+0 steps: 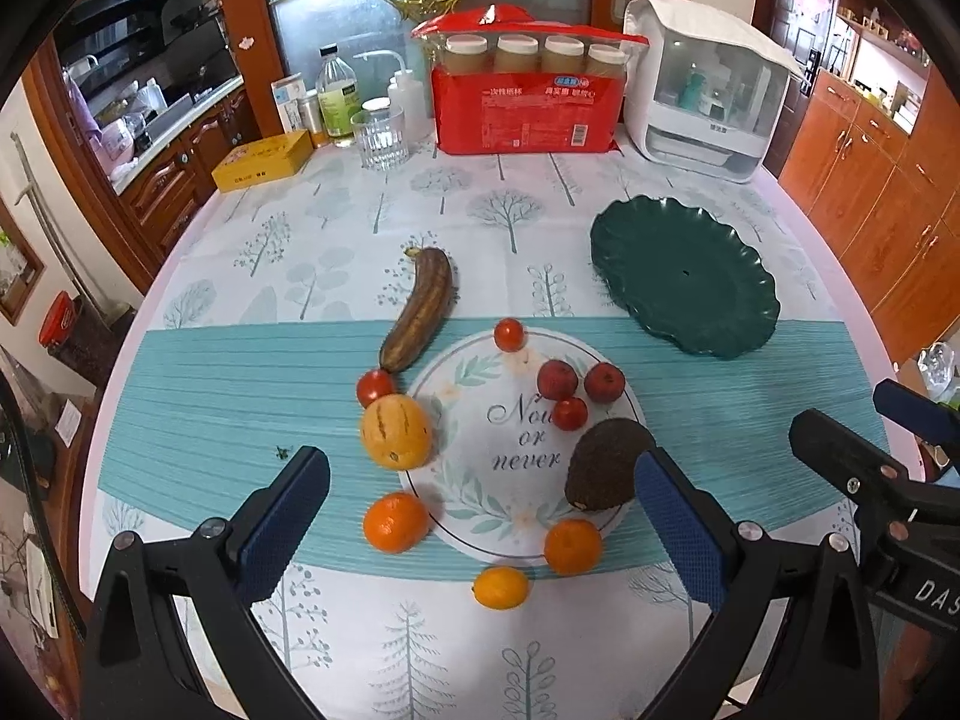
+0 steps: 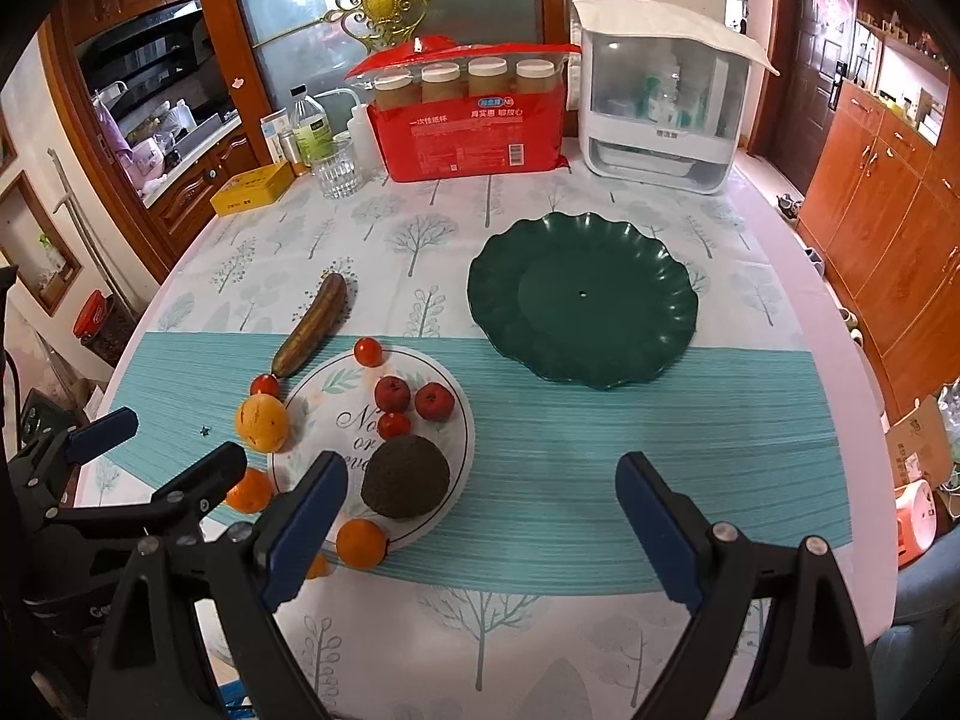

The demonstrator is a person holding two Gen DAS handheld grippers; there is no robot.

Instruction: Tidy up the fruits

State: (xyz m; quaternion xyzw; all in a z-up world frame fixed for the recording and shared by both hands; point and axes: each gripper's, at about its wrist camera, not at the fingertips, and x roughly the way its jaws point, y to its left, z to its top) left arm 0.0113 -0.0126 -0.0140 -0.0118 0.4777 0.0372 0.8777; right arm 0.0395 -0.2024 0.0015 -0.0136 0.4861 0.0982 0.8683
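Observation:
Loose fruit lies on the tablecloth around a printed white circle (image 1: 522, 438): a brown banana (image 1: 420, 309), a dark avocado (image 1: 606, 465), a yellow striped melon (image 1: 396, 432), oranges (image 1: 396, 522) (image 1: 573, 546), a small kumquat (image 1: 501, 587), and several small red fruits (image 1: 557, 379). An empty dark green plate (image 1: 684, 276) sits to the right; it also shows in the right wrist view (image 2: 582, 297). My left gripper (image 1: 480, 516) is open and empty above the near fruit. My right gripper (image 2: 480, 516) is open and empty, right of the avocado (image 2: 405, 477).
At the table's far edge stand a red package with jars (image 1: 528, 99), a white appliance (image 1: 708, 84), a glass (image 1: 381, 138), bottles (image 1: 336, 96) and a yellow box (image 1: 264, 162). Wooden cabinets (image 2: 888, 228) line the right side.

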